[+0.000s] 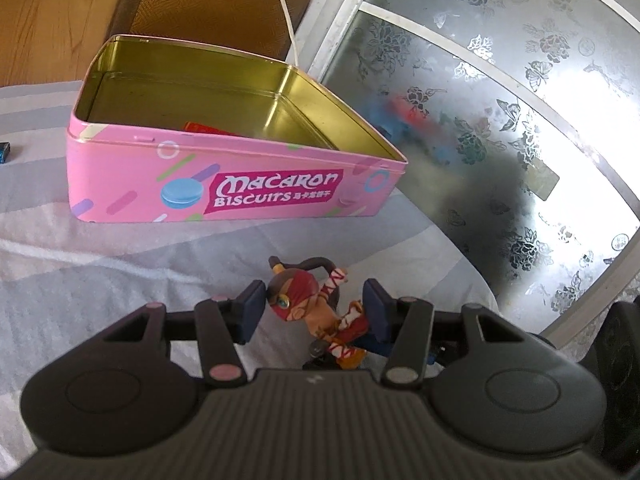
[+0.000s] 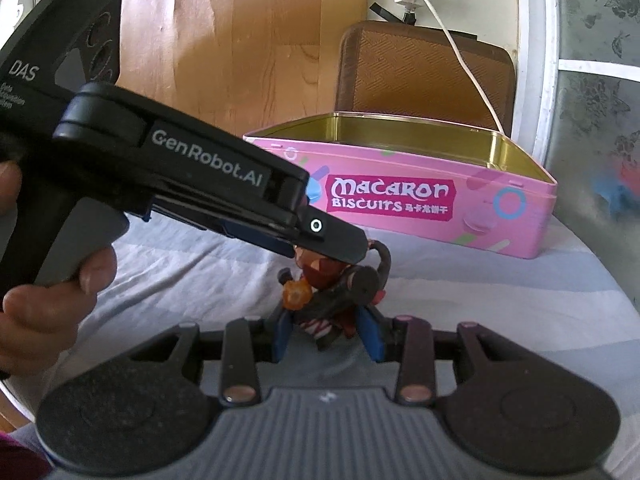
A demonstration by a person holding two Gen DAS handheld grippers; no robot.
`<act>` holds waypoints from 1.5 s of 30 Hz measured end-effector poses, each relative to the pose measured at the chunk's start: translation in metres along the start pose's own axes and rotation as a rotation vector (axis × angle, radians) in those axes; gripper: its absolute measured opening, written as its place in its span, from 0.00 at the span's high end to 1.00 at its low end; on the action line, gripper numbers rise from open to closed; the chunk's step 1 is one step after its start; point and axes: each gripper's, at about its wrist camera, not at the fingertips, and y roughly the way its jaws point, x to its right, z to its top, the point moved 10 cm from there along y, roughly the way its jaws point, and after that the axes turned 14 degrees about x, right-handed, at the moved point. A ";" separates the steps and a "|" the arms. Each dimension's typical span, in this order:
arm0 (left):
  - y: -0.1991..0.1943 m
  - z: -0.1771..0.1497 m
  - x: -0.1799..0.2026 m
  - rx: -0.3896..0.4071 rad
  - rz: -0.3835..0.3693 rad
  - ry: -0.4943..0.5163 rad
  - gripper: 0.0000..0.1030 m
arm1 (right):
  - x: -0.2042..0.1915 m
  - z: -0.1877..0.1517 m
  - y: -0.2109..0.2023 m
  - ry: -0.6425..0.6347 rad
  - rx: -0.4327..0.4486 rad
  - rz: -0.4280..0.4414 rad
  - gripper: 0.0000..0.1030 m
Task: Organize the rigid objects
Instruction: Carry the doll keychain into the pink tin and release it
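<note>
A small figurine (image 1: 304,304) with a red headwrap and a dark curved tail is held over the striped bedsheet (image 1: 100,280), in front of the open pink biscuit tin (image 1: 240,188). My left gripper (image 1: 314,294) is shut on it, one blue pad at its head and the other at its arm. In the right wrist view, my right gripper (image 2: 326,320) is shut on the lower body of the figurine (image 2: 320,272). The left gripper (image 2: 340,244) reaches in from the left, held by a hand (image 2: 48,292). The tin (image 2: 420,200) stands just beyond, gold inside.
Something red (image 1: 204,128) lies inside the tin. A small dark blue object (image 1: 4,152) sits at the left edge of the sheet. A frosted glass door (image 1: 500,120) with flower patterns stands to the right. Behind the tin are a brown chair (image 2: 420,68) and a white cable (image 2: 460,48).
</note>
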 end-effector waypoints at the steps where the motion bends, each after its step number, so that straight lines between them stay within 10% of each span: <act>1: 0.001 0.000 0.001 0.000 0.000 -0.002 0.46 | 0.000 0.000 0.000 -0.001 0.002 -0.001 0.66; 12: -0.004 0.016 0.008 0.029 -0.014 0.014 0.46 | 0.002 0.010 -0.003 0.006 0.033 -0.006 0.66; 23: 0.010 0.110 0.002 0.197 0.012 0.133 0.46 | 0.011 0.094 0.027 -0.063 0.205 -0.030 0.66; 39: 0.089 0.144 -0.091 0.155 0.264 0.116 0.45 | 0.019 0.100 0.184 -0.034 0.070 -0.027 0.63; 45: 0.029 0.163 -0.080 0.282 0.230 0.033 0.43 | 0.017 0.108 0.163 -0.026 0.101 -0.081 0.61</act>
